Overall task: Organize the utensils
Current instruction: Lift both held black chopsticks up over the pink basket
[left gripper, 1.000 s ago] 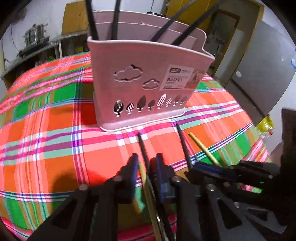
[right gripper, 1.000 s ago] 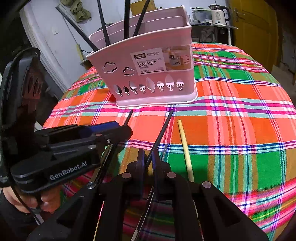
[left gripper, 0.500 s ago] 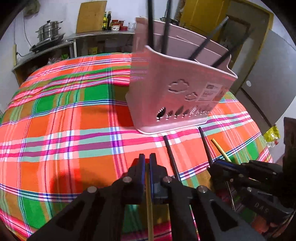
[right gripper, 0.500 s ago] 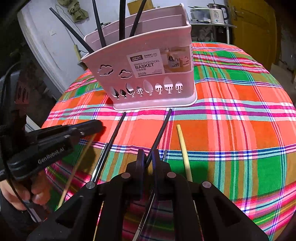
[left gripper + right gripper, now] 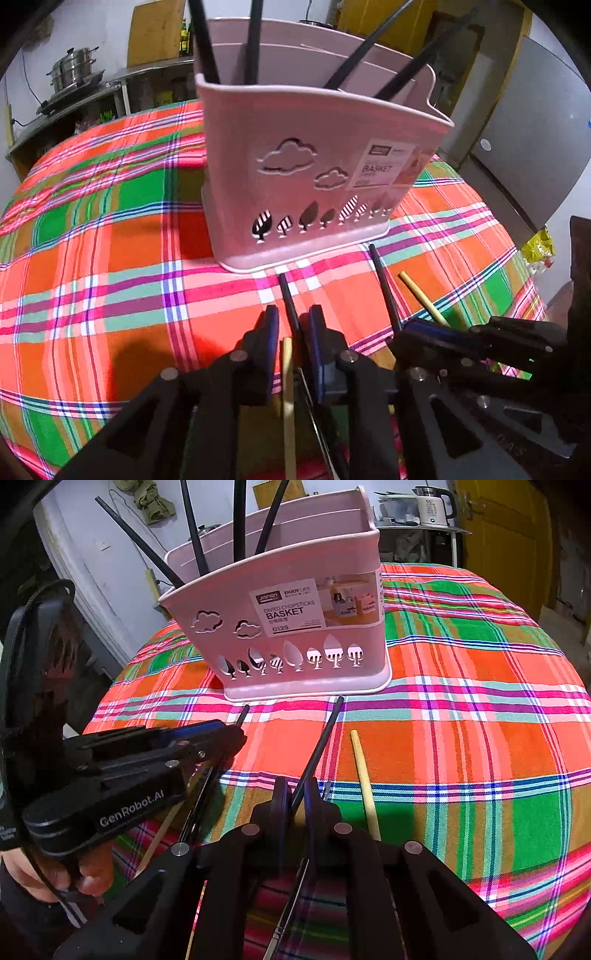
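Observation:
A pink chopstick basket [image 5: 295, 147] [image 5: 314, 681] stands on the plaid tablecloth [image 5: 110, 258] with several black chopsticks upright in it. In front of it, my left gripper [image 5: 293, 325] has its jaws opening. A black chopstick [image 5: 288, 299] and a wooden chopstick [image 5: 287, 373] lie between them, and the pads do not press on either. To its right, my right gripper [image 5: 296, 797] is shut on another black chopstick [image 5: 321, 738] that points at the basket. A second wooden chopstick [image 5: 364, 782] [image 5: 421, 299] lies on the cloth beside it.
The left gripper [image 5: 229, 738] fills the left side of the right wrist view, with a person's hand [image 5: 88, 875] under it. A steel pot [image 5: 72, 72] sits on a shelf beyond the table, and a kettle [image 5: 432, 506] on a far counter. The table drops off at right.
Half a second ago the left gripper was shut on the wooden chopstick, farther left. It has moved back right over the black chopstick and its jaws have parted. The right gripper has kept still.

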`<state>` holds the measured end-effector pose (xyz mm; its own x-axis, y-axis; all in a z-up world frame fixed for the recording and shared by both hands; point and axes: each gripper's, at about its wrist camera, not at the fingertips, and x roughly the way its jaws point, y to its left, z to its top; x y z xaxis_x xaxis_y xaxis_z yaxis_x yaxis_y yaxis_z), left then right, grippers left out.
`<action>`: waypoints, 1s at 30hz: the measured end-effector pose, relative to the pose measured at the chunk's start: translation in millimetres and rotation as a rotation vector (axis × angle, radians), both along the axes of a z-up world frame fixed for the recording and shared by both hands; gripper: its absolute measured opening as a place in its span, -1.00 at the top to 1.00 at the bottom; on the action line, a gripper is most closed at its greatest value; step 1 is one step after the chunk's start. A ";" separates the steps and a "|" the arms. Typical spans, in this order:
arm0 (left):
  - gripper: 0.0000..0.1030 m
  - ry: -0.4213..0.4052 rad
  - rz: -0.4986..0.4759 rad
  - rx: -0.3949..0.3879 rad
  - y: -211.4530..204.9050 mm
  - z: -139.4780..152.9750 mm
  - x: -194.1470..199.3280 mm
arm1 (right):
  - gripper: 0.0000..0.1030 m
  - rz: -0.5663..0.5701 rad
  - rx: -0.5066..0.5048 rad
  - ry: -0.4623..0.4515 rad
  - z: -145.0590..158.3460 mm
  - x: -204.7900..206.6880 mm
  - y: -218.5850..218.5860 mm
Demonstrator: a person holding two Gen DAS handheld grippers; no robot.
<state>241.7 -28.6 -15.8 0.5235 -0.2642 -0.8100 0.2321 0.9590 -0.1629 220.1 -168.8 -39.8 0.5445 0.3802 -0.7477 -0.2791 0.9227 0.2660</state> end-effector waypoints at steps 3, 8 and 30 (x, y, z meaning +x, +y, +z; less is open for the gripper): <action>0.67 -0.011 -0.015 0.038 -7.6 -0.6 0.4 | 0.83 -0.003 0.002 0.000 0.4 2.4 -0.6; 0.84 -0.011 -0.013 0.052 -4.9 -0.1 1.9 | 0.83 -0.021 -0.006 0.006 1.3 8.6 2.4; 0.90 -0.133 0.039 -0.100 33.4 62.2 -33.2 | 0.90 -0.039 -0.038 -0.008 12.6 13.9 16.7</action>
<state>208.5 4.9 46.4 0.6359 -0.3177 -0.7033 0.2213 0.9481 -0.2283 234.0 -152.1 -27.3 0.5638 0.3301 -0.7571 -0.2450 0.9422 0.2283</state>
